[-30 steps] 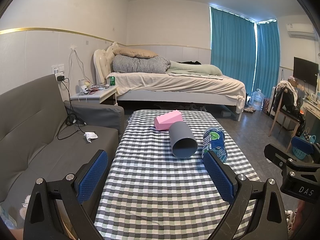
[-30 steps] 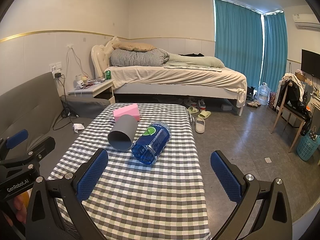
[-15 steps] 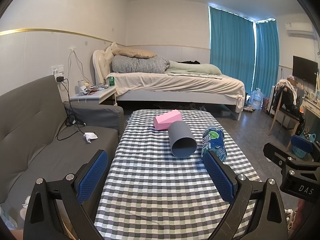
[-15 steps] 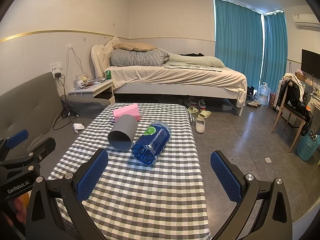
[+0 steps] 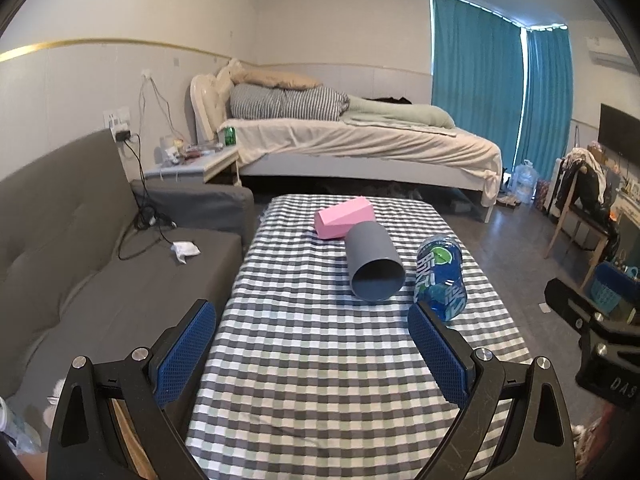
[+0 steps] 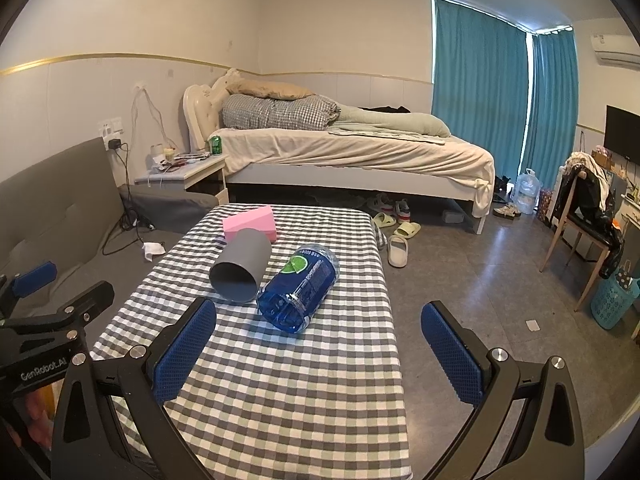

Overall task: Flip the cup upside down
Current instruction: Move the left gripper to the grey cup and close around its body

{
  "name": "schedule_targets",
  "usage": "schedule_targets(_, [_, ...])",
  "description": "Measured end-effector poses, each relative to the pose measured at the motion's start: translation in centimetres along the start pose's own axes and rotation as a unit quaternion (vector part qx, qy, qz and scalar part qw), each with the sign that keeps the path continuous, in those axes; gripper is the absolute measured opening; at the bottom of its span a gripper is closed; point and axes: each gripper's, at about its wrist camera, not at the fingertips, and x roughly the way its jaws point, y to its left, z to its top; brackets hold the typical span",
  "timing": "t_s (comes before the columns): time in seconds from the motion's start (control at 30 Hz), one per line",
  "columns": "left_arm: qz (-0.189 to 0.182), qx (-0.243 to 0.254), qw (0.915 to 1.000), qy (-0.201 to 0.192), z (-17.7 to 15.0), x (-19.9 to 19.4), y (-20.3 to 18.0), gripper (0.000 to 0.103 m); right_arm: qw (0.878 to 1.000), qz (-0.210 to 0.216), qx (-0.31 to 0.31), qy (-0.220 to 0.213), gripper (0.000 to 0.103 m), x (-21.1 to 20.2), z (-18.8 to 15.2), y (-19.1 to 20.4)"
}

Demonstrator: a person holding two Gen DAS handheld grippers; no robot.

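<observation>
The grey cup (image 5: 374, 265) is lying on its side on the checked tablecloth (image 5: 320, 360), open mouth pointing back toward the cameras, so it's not flipped yet. Its closed end sits right up against a pink foam block (image 5: 344, 217), looks like touching. Just beside the cup, on the side away from the sofa (image 5: 72, 240), there's a blue water bottle (image 5: 440, 276) also lying down, close to the cup but hard to say if they actually touch.

The left gripper (image 5: 312, 354) has its blue pads spread wide with nothing between them, hanging over the near part of the cloth, well short of the cup. The right gripper (image 6: 320, 356) is the same deal, wide apart and holding nothing, short of the cup (image 6: 239, 266) and bottle (image 6: 298, 288)
</observation>
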Motion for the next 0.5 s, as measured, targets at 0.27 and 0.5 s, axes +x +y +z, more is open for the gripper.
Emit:
schedule_targets(0.27, [-0.018, -0.008, 0.9994, 0.027, 2.4, 4.9, -1.2, 0.100, 0.999, 0.017, 0.014, 0.024, 0.103, 3.8, 1.5, -1.2])
schedule_targets(0.5, [-0.032, -0.027, 0.9958, 0.081, 2.9, 11.9, -2.7, 0.100, 0.999, 0.001, 0.024, 0.029, 0.103, 9.0, 3.6, -2.7])
